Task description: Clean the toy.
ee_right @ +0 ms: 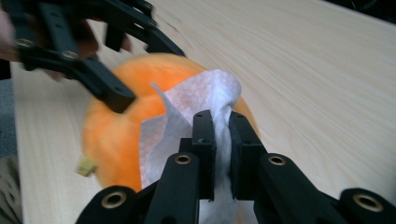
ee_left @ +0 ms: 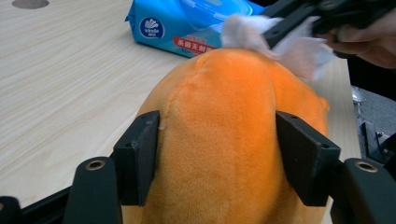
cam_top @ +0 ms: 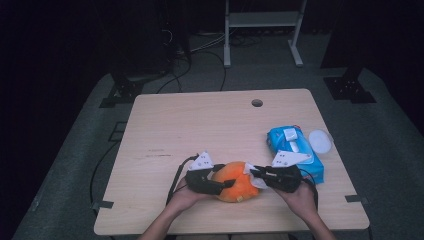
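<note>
Two pairs of tongs are working on one toy near the front edge of the pale wooden bench [cam_top: 165, 125]. The left tongs [ee_left: 217, 156] are standing about half open around the round orange plush toy [ee_left: 219, 140], their black jaws bracketing its flanks; the left pad is touching the pile, while the right one seems just at the fabric, so whether they are truly squeezing I cannot tell. The right tongs [ee_right: 222, 140] are pinched tight on a crumpled white wet wipe [ee_right: 205, 93], pressing it against the top of the plush toy as if wiping it. Judging by the nap and the bulging seams, the toy is probably light, soft and springy, giving way under any pinch and wanting to roll or slide on the smooth bench, so a broad hold across its widest part, as the left tongs are set, is looking like the best place to steady it. The wipe is limp and likely damp, bunching and folding rather than holding shape, so it is best gripped on a gathered wad, as now. Farther out, to the person's right, a blue soft pack of wet wipes [cam_top: 295, 150] is lying flat on the bench, with a small round white lid [cam_top: 320, 141] just beside it.
</note>
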Tool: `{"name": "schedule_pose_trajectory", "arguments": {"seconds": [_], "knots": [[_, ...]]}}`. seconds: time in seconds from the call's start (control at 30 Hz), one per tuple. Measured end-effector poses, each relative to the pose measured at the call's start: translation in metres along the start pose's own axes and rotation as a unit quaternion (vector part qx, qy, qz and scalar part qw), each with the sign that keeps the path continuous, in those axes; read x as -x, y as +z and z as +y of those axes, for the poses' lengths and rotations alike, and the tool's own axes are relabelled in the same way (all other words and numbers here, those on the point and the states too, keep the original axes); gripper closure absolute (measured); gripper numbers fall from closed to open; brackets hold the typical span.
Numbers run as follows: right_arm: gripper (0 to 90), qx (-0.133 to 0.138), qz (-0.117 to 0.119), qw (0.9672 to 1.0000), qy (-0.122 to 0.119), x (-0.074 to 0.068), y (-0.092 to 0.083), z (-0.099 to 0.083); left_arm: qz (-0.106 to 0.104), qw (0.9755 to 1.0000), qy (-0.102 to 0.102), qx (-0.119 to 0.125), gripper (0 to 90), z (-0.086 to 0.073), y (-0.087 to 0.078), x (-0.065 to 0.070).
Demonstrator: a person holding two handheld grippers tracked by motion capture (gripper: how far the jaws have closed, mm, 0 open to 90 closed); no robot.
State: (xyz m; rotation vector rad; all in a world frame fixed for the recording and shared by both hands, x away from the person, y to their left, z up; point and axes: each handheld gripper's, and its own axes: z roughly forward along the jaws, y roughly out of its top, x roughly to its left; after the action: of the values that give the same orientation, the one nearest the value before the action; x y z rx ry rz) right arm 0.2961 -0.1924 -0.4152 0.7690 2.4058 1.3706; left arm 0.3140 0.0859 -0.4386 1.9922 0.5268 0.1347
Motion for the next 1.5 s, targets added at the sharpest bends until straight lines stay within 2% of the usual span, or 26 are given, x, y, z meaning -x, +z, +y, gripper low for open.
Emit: {"name": "schedule_pose_trajectory", "arguments": {"seconds": [0.1,0.2,0.3,0.43,0.5,0.57,0.63,0.73,0.77,0.83,0.9,1.03,1.1,1.13,1.2,1.3,1.37,1.5], "knots": [[81.7,0.002,0.004,0.9998,0.018,0.005,-0.002,-0.004,0.003,1.0000,0.006,0.001,33.2,0.001,0.002,0.004],[81.7,0.021,0.017,0.9996,0.007,-0.005,-0.003,0.004,0.008,0.9997,0.021,-0.002,32.6,0.003,0.005,0.010],[81.6,0.025,0.025,0.9993,-0.009,-0.014,0.000,0.009,0.017,0.9991,0.040,-0.006,32.4,0.005,0.006,0.016],[81.7,0.018,0.022,0.9996,0.003,-0.006,0.000,0.004,0.016,0.9993,0.035,-0.005,32.3,0.004,0.006,0.014],[81.7,0.007,0.004,0.9999,0.008,0.000,-0.001,0.000,0.015,0.9994,0.032,-0.004,32.2,0.004,0.006,0.013],[81.7,0.007,0.002,0.9998,0.021,0.005,-0.003,-0.003,0.015,0.9993,0.033,-0.004,31.8,0.004,0.006,0.014],[81.7,0.016,0.009,0.9996,0.019,0.002,-0.004,-0.001,0.015,0.9993,0.033,-0.003,31.3,0.005,0.008,0.015],[81.6,0.029,0.026,0.9992,-0.004,-0.013,0.000,0.009,0.018,0.9990,0.041,-0.003,30.7,0.006,0.010,0.017],[81.6,0.027,0.027,0.9991,-0.017,-0.019,0.003,0.012,0.018,0.9990,0.041,-0.004,29.8,0.006,0.010,0.017],[81.7,0.020,0.023,0.9992,-0.027,-0.022,0.008,0.012,0.012,0.9990,0.042,-0.004,26.2,0.007,0.009,0.016],[81.7,0.017,0.028,0.9994,-0.014,-0.017,0.008,0.010,0.004,0.9994,0.035,0.003,19.8,0.008,0.006,0.014],[81.7,0.012,0.005,0.9999,-0.007,-0.007,0.001,0.003,0.004,0.9995,0.030,0.007,9.3,0.009,-0.003,0.006],[81.7,0.013,0.005,0.9999,0.005,0.000,-0.003,-0.001,-0.004,0.9999,0.006,0.010,9.2,0.007,-0.004,0.000],[81.7,0.013,0.005,0.9999,0.008,0.002,-0.004,-0.002,-0.017,0.9997,-0.015,0.006,9.2,0.005,-0.001,-0.005],[81.7,0.012,-0.001,0.9999,0.009,0.004,-0.005,-0.002,-0.034,0.9992,-0.023,0.004,11.8,0.002,0.002,-0.005],[81.7,0.012,-0.008,0.9999,0.003,0.001,-0.005,-0.001,-0.025,0.9996,-0.009,0.000,23.5,0.002,0.003,0.001],[81.7,0.019,-0.006,0.9998,-0.002,-0.004,-0.005,0.002,-0.018,0.9998,-0.001,-0.005,25.8,0.005,0.003,0.004],[81.6,0.034,0.017,0.9991,-0.021,-0.017,-0.002,0.009,-0.016,0.9998,0.012,-0.008,24.2,0.005,0.004,0.007]]}}
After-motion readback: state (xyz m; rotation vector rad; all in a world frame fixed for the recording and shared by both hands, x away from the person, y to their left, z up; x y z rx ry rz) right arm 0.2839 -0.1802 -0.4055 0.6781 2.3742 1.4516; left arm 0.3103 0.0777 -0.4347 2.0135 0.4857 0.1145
